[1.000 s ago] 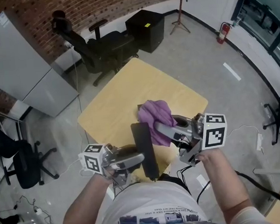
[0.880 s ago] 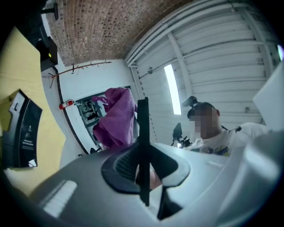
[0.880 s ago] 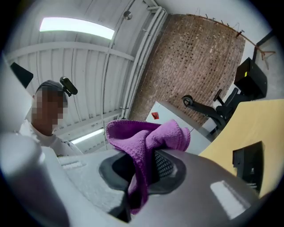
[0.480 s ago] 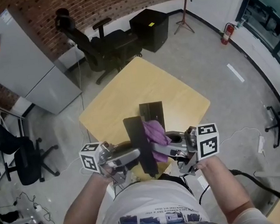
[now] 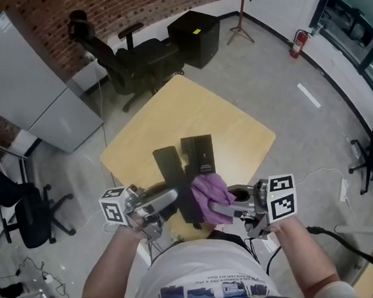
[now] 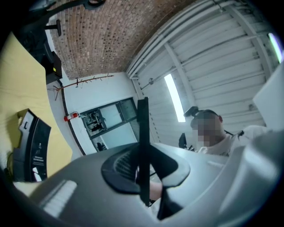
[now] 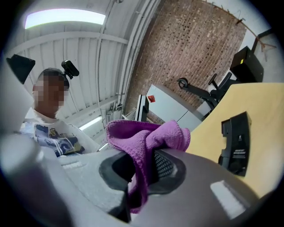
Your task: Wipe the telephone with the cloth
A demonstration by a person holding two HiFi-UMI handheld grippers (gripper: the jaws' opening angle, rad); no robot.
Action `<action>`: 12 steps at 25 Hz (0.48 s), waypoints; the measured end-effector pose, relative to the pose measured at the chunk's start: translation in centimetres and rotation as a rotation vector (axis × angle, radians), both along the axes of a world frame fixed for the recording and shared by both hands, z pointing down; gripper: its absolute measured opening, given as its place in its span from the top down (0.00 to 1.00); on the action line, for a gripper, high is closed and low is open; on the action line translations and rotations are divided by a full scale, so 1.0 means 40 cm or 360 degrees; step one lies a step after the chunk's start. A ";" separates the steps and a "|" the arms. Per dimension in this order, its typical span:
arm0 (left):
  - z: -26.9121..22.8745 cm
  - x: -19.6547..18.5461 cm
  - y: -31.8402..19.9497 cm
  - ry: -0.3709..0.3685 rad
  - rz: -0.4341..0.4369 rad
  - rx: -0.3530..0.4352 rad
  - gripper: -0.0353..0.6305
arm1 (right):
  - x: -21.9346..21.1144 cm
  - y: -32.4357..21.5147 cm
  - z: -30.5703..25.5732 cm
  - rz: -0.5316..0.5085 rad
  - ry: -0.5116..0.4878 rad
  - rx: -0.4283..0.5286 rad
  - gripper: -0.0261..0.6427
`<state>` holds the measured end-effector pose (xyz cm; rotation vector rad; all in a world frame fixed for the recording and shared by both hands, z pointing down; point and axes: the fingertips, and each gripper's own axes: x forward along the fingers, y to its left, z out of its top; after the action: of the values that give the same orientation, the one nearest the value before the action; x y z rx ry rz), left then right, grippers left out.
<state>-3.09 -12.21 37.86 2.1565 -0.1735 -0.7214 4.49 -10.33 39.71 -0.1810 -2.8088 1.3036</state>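
A flat black telephone handset (image 5: 174,184) is held up over the near edge of the yellow table (image 5: 147,139), with my left gripper (image 5: 172,198) shut on its lower part. In the left gripper view its thin edge (image 6: 143,146) stands between the jaws of that gripper (image 6: 143,179). The black telephone base (image 5: 198,154) lies on the table just beyond; it also shows as the base (image 6: 31,148) and base (image 7: 235,142). My right gripper (image 5: 213,207) is shut on a purple cloth (image 5: 209,190), which touches the handset's right side. Cloth (image 7: 144,139) bunches out of my right gripper (image 7: 140,173).
Black office chairs (image 5: 133,55) and a black cabinet (image 5: 194,37) stand beyond the table's far corner. A grey locker (image 5: 28,87) is at far left, another chair (image 5: 23,214) at left. A coat stand (image 5: 244,7) and fire extinguisher (image 5: 296,43) stand by the far wall.
My right gripper drew the cloth toward me, off the telephone base, which now lies uncovered. My left gripper carried the handset a little to the left and tilted it.
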 end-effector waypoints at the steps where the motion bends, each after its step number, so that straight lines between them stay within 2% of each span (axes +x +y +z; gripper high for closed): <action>1: 0.004 0.003 0.001 -0.0010 0.0010 -0.0005 0.83 | 0.007 -0.023 -0.011 0.0058 0.0004 0.0029 0.89; 7: 0.027 0.030 0.017 -0.0055 0.0074 -0.0031 0.83 | 0.020 -0.142 -0.148 0.0341 -0.0051 0.0313 0.89; 12: 0.051 0.048 0.040 -0.0098 0.0138 -0.0053 0.83 | -0.015 -0.148 -0.226 0.0389 -0.0133 0.0391 0.89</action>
<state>-1.17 -10.60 39.92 2.1421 -0.1226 -0.5991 3.88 -16.24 30.66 0.1228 -3.1090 0.9907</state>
